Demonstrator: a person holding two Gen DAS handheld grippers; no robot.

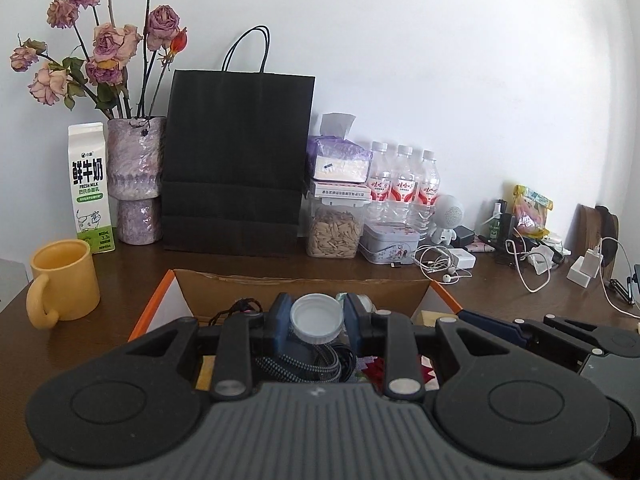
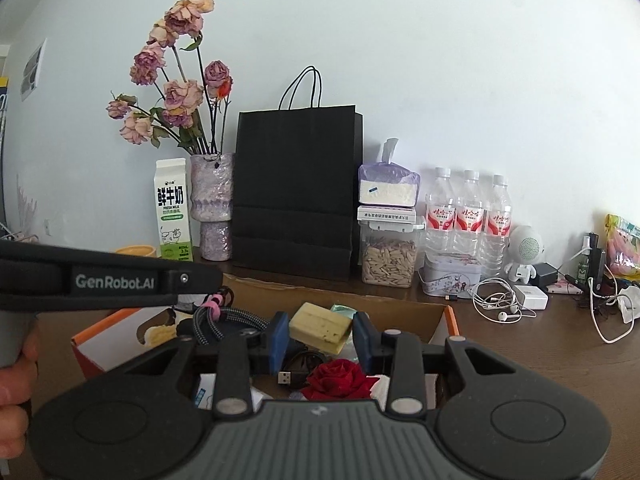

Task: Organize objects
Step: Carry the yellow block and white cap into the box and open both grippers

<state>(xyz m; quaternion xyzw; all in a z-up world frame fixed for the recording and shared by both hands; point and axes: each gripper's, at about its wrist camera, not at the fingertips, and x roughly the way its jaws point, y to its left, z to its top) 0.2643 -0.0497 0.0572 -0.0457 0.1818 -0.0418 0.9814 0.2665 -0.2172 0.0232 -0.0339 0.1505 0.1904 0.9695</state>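
My left gripper [image 1: 316,320] is shut on a white-capped bottle [image 1: 316,318], held above an open orange-edged cardboard box [image 1: 304,286]. My right gripper [image 2: 320,332] is shut on a yellow sponge block [image 2: 320,326], above the same box [image 2: 104,336]. Inside the box lie a braided cable [image 2: 224,318], a USB plug [image 2: 286,378] and a red rose [image 2: 340,376]. The left gripper's body crosses the right wrist view at the left [image 2: 112,280].
Along the wall stand a milk carton [image 1: 90,188], a vase of dried roses [image 1: 136,180], a black paper bag [image 1: 236,160], a seed jar [image 1: 334,232], three water bottles [image 1: 404,184] and a tin [image 1: 390,242]. A yellow mug [image 1: 64,280] sits left. Earphones and chargers [image 1: 448,264] lie right.
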